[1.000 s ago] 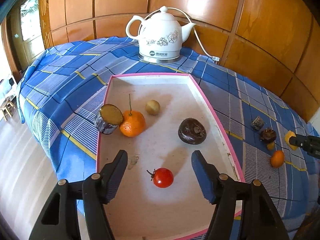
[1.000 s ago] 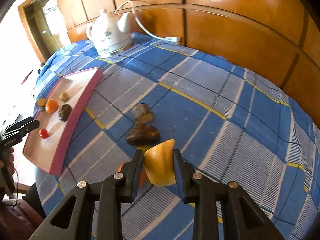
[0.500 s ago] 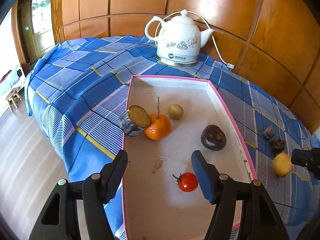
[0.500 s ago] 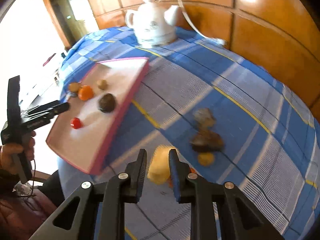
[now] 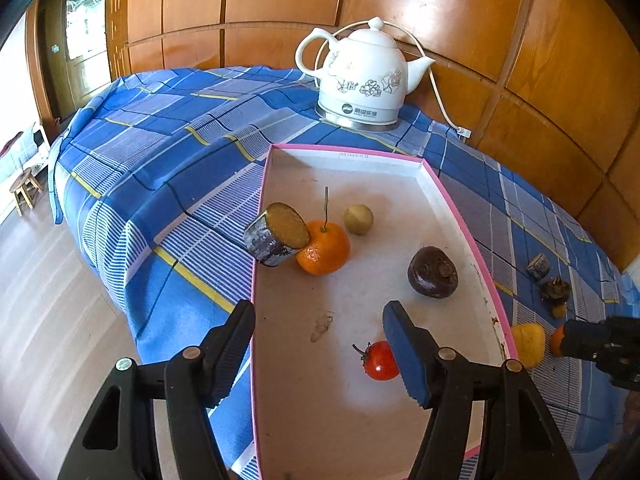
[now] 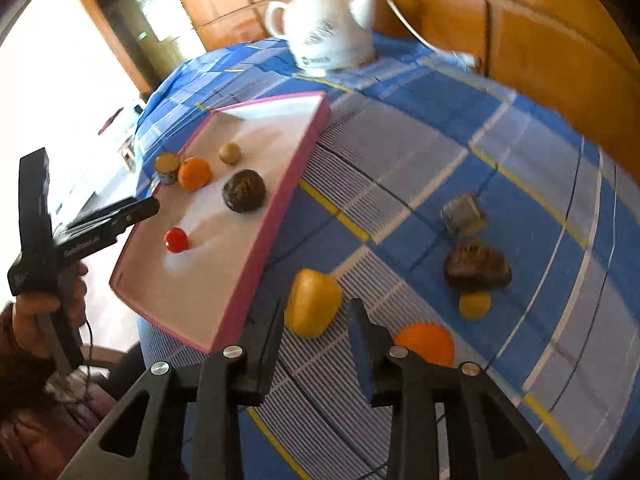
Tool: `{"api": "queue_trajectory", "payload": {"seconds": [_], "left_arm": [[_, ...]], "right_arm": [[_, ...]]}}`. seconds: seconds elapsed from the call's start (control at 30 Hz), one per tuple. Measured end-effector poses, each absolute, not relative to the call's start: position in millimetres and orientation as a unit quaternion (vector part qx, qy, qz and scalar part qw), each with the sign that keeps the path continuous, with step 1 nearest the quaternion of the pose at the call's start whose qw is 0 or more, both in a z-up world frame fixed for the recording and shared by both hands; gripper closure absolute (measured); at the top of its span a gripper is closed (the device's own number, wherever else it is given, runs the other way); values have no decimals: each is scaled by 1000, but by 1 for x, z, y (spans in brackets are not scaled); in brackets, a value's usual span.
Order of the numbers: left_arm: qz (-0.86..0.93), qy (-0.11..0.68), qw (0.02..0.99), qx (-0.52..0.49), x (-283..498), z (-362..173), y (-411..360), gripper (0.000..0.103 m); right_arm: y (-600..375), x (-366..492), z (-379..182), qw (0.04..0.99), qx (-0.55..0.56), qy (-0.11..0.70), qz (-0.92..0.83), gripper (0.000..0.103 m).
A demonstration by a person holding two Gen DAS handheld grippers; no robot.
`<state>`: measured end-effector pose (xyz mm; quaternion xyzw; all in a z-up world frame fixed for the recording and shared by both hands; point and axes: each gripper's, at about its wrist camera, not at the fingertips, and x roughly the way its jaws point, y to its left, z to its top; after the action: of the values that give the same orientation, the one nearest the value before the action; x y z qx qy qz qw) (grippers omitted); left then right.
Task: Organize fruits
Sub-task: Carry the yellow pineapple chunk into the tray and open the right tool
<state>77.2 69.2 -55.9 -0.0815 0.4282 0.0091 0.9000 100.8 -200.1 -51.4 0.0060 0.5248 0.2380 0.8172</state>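
Pink-rimmed white tray (image 5: 456,204) (image 6: 280,184): lies on the bench under a blue checked cloth (image 5: 160,168) (image 6: 420,152), near its front edge.

Tray contents:
- Tomato (image 5: 378,360) (image 6: 176,239), red, nearest the front, partly behind the left gripper's right finger in the left wrist view.
- Dark brown round fruit (image 5: 433,272) (image 6: 244,191), toward the tray's right rim.
- Orange with stem (image 5: 324,247) (image 6: 194,174), touching a cut cane piece (image 5: 277,234) (image 6: 167,167) that leans over the left rim.
- Small tan fruit (image 5: 359,219) (image 6: 230,153), just behind the orange.

On the cloth, right of the tray:
- Yellow fruit (image 5: 528,345) (image 6: 313,303), between the fingers of the right gripper, just beside the tray's outer wall.
- Second orange (image 5: 557,340) (image 6: 425,343), near the right gripper's right finger.
- Small yellow fruit (image 5: 559,311) (image 6: 474,304), touching a dark knobbly piece (image 5: 556,289) (image 6: 477,267).
- Second cane piece (image 5: 538,265) (image 6: 462,214), farther back.

White kettle (image 5: 362,80) (image 6: 325,30): on a metal base behind the tray, cord trailing to the wood-panelled wall.

Left gripper (image 5: 320,350) (image 6: 138,210): released, fingers spread wide, holding nothing, over the tray's front left part.

Right gripper (image 6: 318,356) (image 5: 580,340): fingers either side of the yellow fruit with a gap showing on the right side; whether it is clamped on the fruit I cannot tell.
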Motion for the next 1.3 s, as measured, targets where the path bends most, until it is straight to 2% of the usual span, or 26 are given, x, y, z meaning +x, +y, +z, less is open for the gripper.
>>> {"api": "queue_trajectory", "payload": {"seconds": [0.2,0.3,0.37,0.57,0.8,1.03,1.3], "left_arm": [[6,428,900,-77,77,-55,65,36],[4,428,901,-76,76,-55,63,34],[4,426,902,-73,75,-53,63,33],[9,413,909,-56,73,-49,60,29],[22,402,914,-47,72,-47,63,23],[34,399,916,-33,71,-46,64,23],[38,396,917,-37,69,-44,71,23]], "right_arm": [[-199,105,-66,816,56,529,227,65],[-187,109,-72,817,47,530,222,64],[-178,109,-76,823,20,530,205,60],[-174,108,-85,827,-9,532,181,62],[-179,100,-67,845,-6,506,173,65],[-156,98,-39,847,-2,484,222,64],[-117,107,-37,834,-19,490,252,64]]}}
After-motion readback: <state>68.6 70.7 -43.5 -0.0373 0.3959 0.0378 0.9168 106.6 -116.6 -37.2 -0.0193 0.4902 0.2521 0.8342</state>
